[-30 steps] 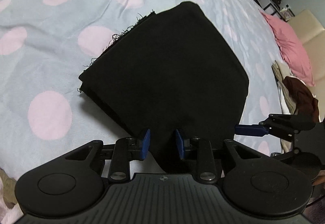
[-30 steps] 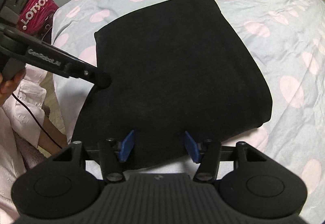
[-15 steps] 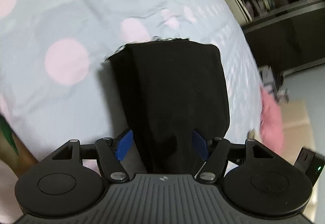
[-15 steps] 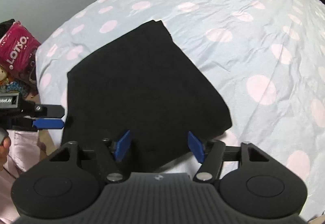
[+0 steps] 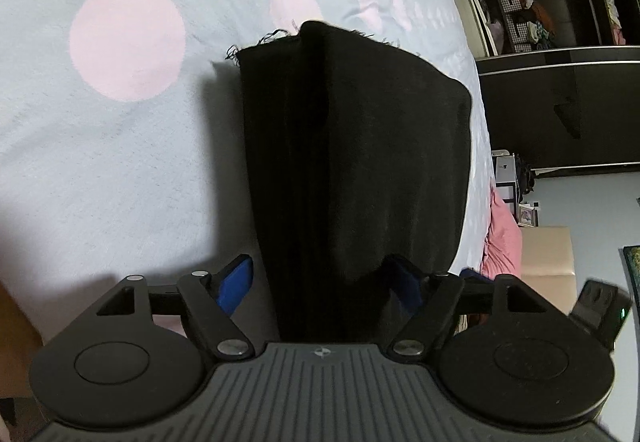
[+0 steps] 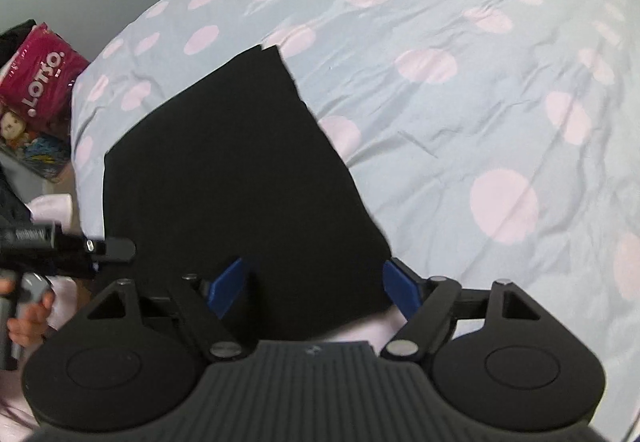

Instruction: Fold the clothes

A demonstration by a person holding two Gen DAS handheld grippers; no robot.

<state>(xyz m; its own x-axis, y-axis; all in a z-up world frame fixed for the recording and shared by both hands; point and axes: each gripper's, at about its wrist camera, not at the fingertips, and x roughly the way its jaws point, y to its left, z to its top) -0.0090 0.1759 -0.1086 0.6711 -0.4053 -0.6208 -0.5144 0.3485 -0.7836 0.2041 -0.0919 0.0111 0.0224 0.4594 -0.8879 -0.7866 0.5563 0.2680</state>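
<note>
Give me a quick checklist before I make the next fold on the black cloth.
1. Left hand-held gripper open: ok, jaws spread around the black cloth.
2. Right hand-held gripper open: ok, the cloth's near edge lies between its jaws.
3. Cloth gripped: not ok, neither has closed on it.
4. Cloth flat: not ok, a ridge stands up in the left view.
5. Bedsheet beyond the cloth free: ok.
6. Layers aligned: cannot tell.

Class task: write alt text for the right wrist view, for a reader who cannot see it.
A folded black cloth lies on a pale blue bedspread with pink dots, its near edge between the open blue-tipped right gripper. At far left, a hand holds the left gripper beside the cloth.
</note>
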